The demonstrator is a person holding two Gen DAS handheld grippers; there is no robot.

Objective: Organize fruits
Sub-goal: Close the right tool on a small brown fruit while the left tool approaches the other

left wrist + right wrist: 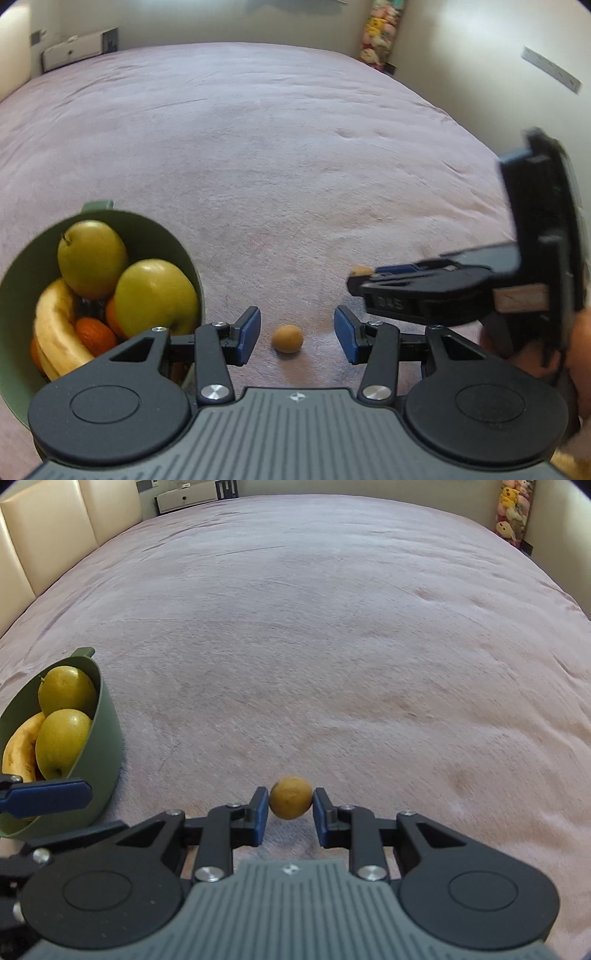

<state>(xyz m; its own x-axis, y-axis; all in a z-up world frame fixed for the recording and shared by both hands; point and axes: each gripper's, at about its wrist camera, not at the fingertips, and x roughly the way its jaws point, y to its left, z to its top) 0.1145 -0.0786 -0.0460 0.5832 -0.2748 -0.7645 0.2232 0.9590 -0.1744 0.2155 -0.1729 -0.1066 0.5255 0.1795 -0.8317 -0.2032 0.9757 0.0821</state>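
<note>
Right gripper [290, 805] clamps small round yellow-brown fruit [290, 797]; left gripper [296, 334] half-open, empty, beside green plastic fruit bowl [22, 258].

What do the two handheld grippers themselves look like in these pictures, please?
Both match: the left gripper and right gripper have black linkage arms with silver pivot screws, blue fingers, round black side housings and a ribbed grey centre plate bearing a small white emblem. No cables or sleeves are visible.

Black gripper [290, 814], blue pads [261, 814]
</note>
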